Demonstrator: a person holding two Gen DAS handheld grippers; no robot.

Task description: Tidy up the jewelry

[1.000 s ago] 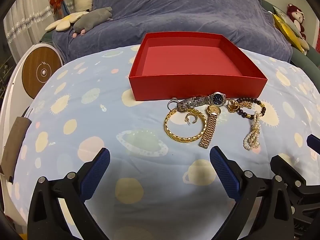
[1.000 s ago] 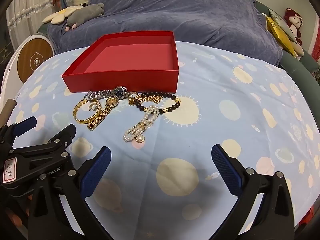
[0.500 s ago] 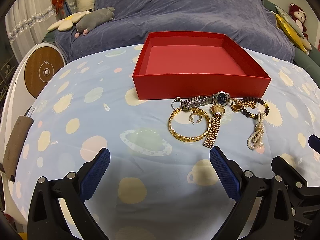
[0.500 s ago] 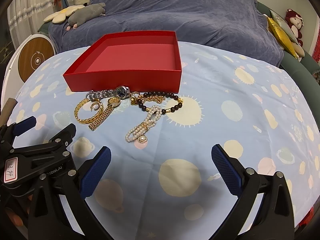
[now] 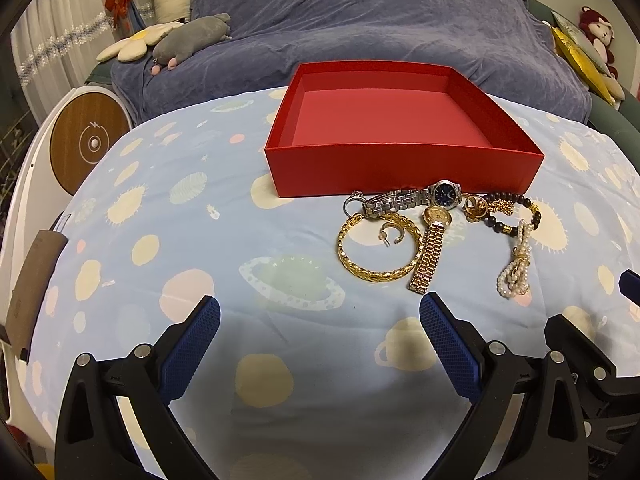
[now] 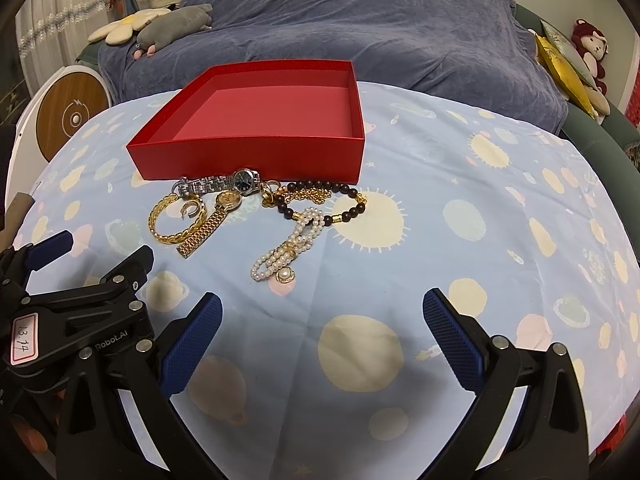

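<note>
An empty red box sits on a blue patterned cloth. In front of it lies a jewelry pile: a gold chain bracelet, a silver watch, a gold watch, a dark bead bracelet and a pearl strand. My left gripper is open and empty, short of the pile. My right gripper is open and empty, near the pearls. The left gripper also shows at the left of the right wrist view.
A blue blanket-covered sofa stands behind the table with plush toys on it. A round white and wood device stands at the left. A red stuffed monkey sits at the far right.
Both grippers have drifted slightly, so the box and jewelry sit a little to the right in both views. Both stay open. The jewelry has not moved.
</note>
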